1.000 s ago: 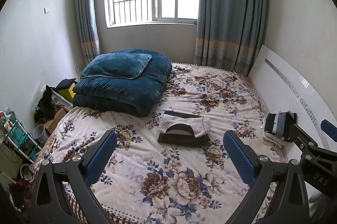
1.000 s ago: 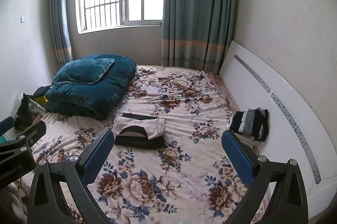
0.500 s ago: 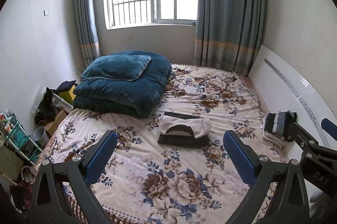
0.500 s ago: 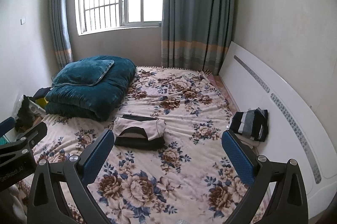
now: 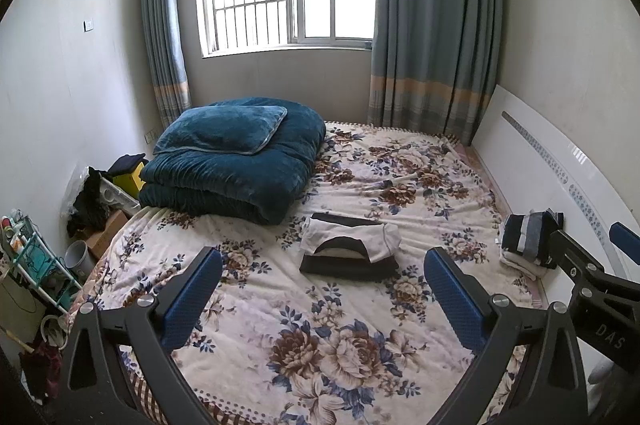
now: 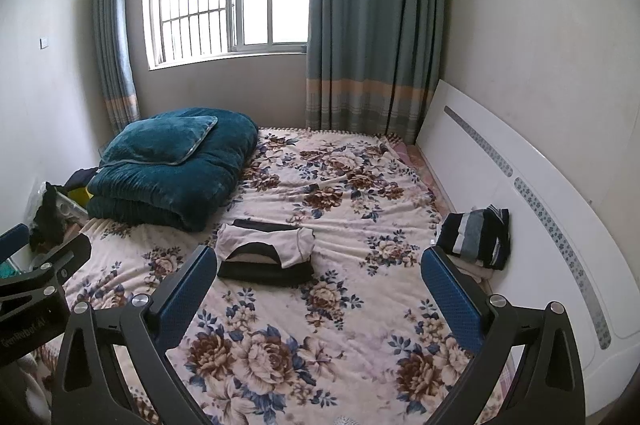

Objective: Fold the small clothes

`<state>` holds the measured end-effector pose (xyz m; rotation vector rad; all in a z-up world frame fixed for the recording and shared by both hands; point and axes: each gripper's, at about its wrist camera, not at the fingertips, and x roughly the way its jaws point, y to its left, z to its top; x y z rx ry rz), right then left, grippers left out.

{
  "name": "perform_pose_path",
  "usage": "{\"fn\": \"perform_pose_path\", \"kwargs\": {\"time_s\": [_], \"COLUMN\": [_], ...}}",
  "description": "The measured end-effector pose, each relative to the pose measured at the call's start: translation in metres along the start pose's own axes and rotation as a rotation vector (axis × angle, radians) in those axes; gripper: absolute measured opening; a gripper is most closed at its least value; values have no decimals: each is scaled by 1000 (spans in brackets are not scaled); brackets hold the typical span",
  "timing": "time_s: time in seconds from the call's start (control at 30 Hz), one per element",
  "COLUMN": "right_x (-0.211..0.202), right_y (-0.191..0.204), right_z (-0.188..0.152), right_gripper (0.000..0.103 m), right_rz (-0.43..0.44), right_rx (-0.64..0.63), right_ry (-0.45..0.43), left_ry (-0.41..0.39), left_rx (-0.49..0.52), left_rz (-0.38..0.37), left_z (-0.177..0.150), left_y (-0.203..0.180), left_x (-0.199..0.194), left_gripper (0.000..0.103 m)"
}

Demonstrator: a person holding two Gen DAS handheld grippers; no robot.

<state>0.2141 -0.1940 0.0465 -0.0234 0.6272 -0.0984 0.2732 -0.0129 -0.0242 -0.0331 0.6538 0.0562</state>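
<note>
A folded white and black garment (image 5: 350, 249) lies in the middle of the floral bedspread (image 5: 320, 345); it also shows in the right wrist view (image 6: 266, 253). My left gripper (image 5: 322, 283) is open and empty, held above the bed's near part, well short of the garment. My right gripper (image 6: 318, 281) is open and empty too, at the same height beside it. A pile of folded dark striped clothes (image 5: 530, 239) sits at the bed's right edge by the headboard; it also shows in the right wrist view (image 6: 476, 237).
A folded teal quilt with a pillow (image 5: 236, 161) lies at the bed's far left. A white headboard (image 6: 540, 209) runs along the right. Boxes, a bucket and a rack (image 5: 32, 265) stand on the floor at left. Window and curtains (image 5: 432, 25) are behind.
Both grippers have drifted slightly, so the views shifted a little. The garment and the pile have not moved.
</note>
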Motion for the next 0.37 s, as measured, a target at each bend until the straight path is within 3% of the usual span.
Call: {"fn": "perform_pose_path", "kwargs": {"time_s": [0.37], "right_x": [-4], "right_y": [-2], "right_z": [-4], "right_gripper": [103], "right_rz": [-8], "right_rx": [5], "right_ry": [0], "left_ry": [-10], "left_rx": [-1], "left_rz": [12], "left_z": [8], "left_y": [2], "left_x": [-4], "left_gripper": [103]}}
